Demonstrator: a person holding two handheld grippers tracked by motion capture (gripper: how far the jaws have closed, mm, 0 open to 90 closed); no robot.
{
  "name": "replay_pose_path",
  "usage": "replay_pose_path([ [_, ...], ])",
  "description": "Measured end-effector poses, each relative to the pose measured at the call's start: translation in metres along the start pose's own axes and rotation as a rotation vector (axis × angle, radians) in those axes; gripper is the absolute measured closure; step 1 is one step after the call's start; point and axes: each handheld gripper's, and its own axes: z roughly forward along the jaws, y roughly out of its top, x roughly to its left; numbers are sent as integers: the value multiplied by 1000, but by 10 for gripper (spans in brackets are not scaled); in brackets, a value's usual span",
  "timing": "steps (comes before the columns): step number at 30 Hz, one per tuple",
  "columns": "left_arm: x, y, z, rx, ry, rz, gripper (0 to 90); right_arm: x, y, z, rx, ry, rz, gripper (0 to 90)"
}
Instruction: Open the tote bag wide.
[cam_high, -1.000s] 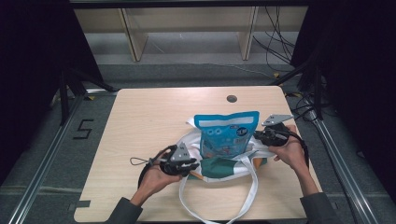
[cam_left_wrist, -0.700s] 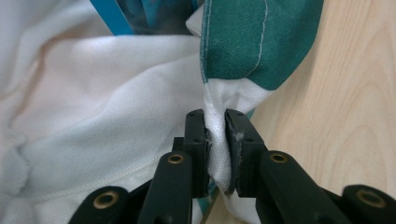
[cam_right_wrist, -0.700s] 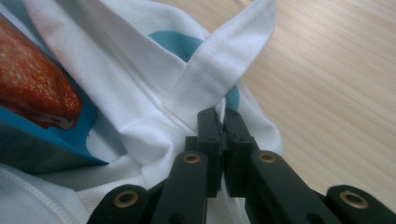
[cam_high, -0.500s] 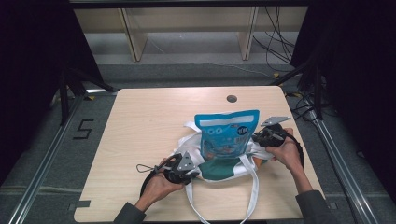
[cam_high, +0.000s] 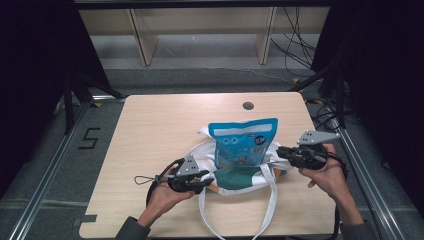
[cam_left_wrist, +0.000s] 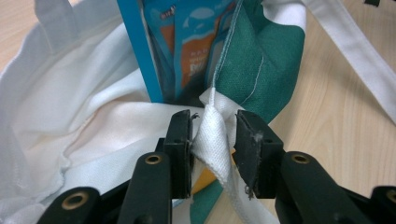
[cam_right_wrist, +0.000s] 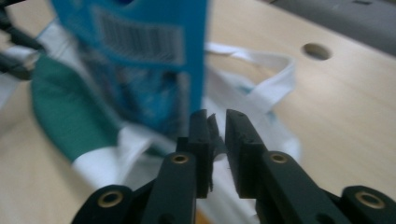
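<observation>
A blue snack bag (cam_high: 242, 145) stands upright inside a white and green tote bag (cam_high: 240, 179) in the middle of the wooden table (cam_high: 160, 130). My left gripper (cam_high: 211, 181) is at the tote's left rim. In the left gripper view it (cam_left_wrist: 213, 123) is shut on a fold of the tote's white cloth (cam_left_wrist: 70, 116), with the snack bag (cam_left_wrist: 187, 46) just beyond. My right gripper (cam_high: 279, 150) is at the tote's right rim. In the right gripper view it (cam_right_wrist: 216, 116) pinches the cloth edge beside the snack bag (cam_right_wrist: 135, 42). The green tote panel (cam_right_wrist: 56, 112) lies to the left.
The tote's long white handles (cam_high: 270, 210) trail toward the table's front edge. A round cable hole (cam_high: 248, 105) sits at the back of the table. A wooden shelf frame (cam_high: 145, 40) stands behind the table, and a floor mark "5" (cam_high: 89, 138) is at the left.
My right gripper has shifted slightly right and toward me with the tote rim. The left gripper has edged a little nearer the front. The snack bag stays upright.
</observation>
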Motion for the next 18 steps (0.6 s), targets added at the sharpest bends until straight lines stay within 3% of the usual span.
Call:
replay_pose_path([
  [2,-3,-2,3,12,9,4,666,8,-6,3,29,26,-33,840],
  [4,-3,-6,9,56,25,34,692,22,-14,9,102,54,-85,858],
  [6,-3,-9,14,66,28,31,703,27,-17,12,127,60,-79,859],
  [7,-4,-13,21,97,32,38,706,31,-27,25,185,54,-111,863],
  [8,-4,-13,21,97,32,38,714,31,-27,25,185,54,-111,863],
  [9,-4,-15,26,119,45,61,714,33,-31,33,194,55,-102,871],
  [11,-2,-17,33,137,63,67,715,33,-37,49,234,67,-94,876],
  [14,-1,-16,36,132,74,63,715,34,-38,56,230,47,-95,878],
  [16,4,-14,39,138,115,79,716,32,-38,62,242,37,-93,879],
  [18,10,-13,43,139,144,81,716,27,-37,71,200,10,-75,879],
])
